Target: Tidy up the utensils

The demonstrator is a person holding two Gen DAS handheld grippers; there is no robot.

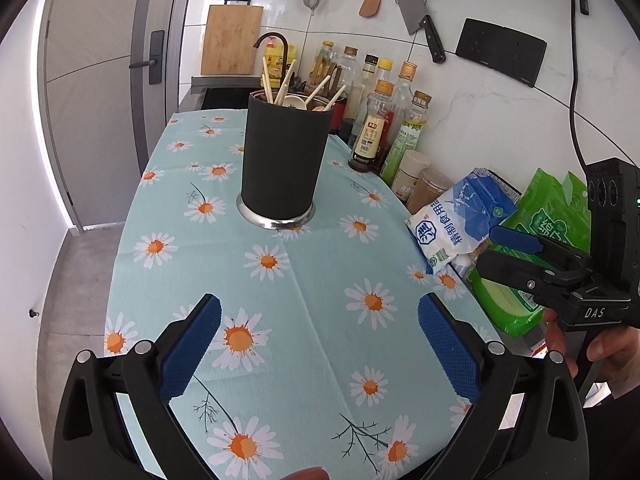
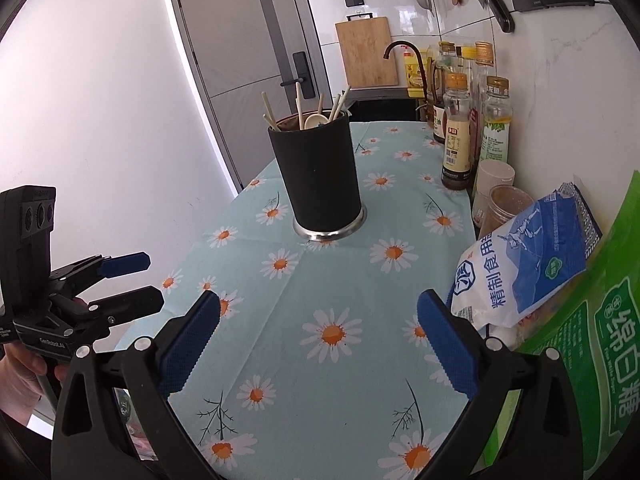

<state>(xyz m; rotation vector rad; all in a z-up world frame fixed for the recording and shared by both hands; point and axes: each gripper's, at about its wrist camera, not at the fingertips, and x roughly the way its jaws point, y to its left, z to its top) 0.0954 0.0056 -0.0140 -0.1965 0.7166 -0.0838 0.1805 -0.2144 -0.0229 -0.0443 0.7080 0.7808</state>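
Observation:
A black cylindrical utensil holder (image 1: 282, 164) with a steel base stands upright on the daisy tablecloth (image 1: 304, 288); it also shows in the right wrist view (image 2: 320, 176). Chopsticks (image 1: 267, 82) and pale spoons (image 1: 295, 101) stick out of its top. My left gripper (image 1: 319, 344) is open and empty, low over the cloth, well short of the holder. My right gripper (image 2: 318, 340) is open and empty too, nearer the wall side; it appears at the right edge of the left wrist view (image 1: 516, 254).
Sauce and oil bottles (image 1: 384, 120) line the wall on the right, with spice jars (image 1: 430, 188), a blue-white salt bag (image 1: 460, 220) and a green sugar bag (image 1: 540, 240) in front. A sink with a dark tap (image 1: 276, 46) lies beyond the cloth. A cleaver (image 1: 420, 20) hangs on the wall.

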